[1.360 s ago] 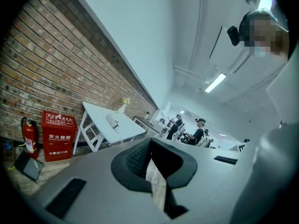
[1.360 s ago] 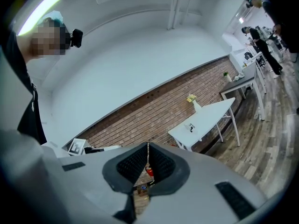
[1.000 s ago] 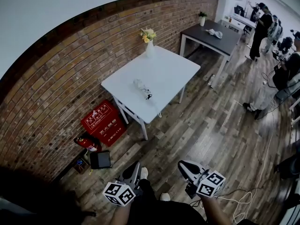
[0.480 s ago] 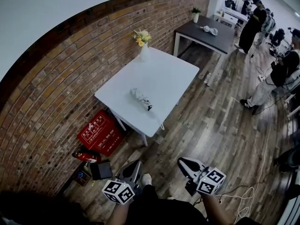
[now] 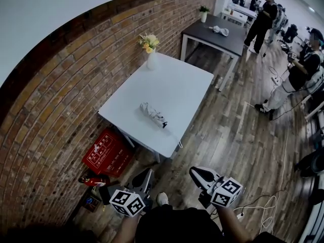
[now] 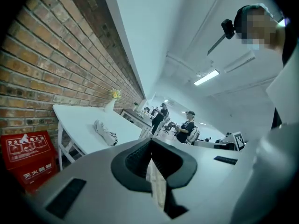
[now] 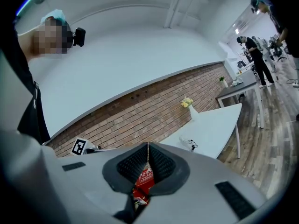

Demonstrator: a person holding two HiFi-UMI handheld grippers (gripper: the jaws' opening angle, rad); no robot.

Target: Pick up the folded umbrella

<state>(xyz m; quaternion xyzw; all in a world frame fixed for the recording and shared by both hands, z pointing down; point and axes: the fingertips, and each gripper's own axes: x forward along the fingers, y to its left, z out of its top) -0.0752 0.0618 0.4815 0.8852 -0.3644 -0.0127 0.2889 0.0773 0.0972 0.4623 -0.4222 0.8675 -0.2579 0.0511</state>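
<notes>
Brick wall [image 5: 66,95], wood floor [image 5: 238,135], white table [image 5: 179,87]

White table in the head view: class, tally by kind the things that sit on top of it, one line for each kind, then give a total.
Folded umbrella: 1
Vase with flowers: 1
Total: 2

Ahead of the fingers [image 5: 202,177], the umbrella [image 5: 153,115] is grey with a black end, on a white table [image 5: 187,85] bearing yellow flowers [image 5: 148,42]. Left of the fingers are a red-brown brick wall [image 5: 61,100] and a red box [image 5: 107,153] with white print, over grey-brown wood-grain floor [image 5: 238,130]. The left gripper [image 5: 148,172] and right gripper [image 5: 194,172] are grey-white with black pads [image 7: 163,167] and black-and-white markers [image 5: 226,192].
</notes>
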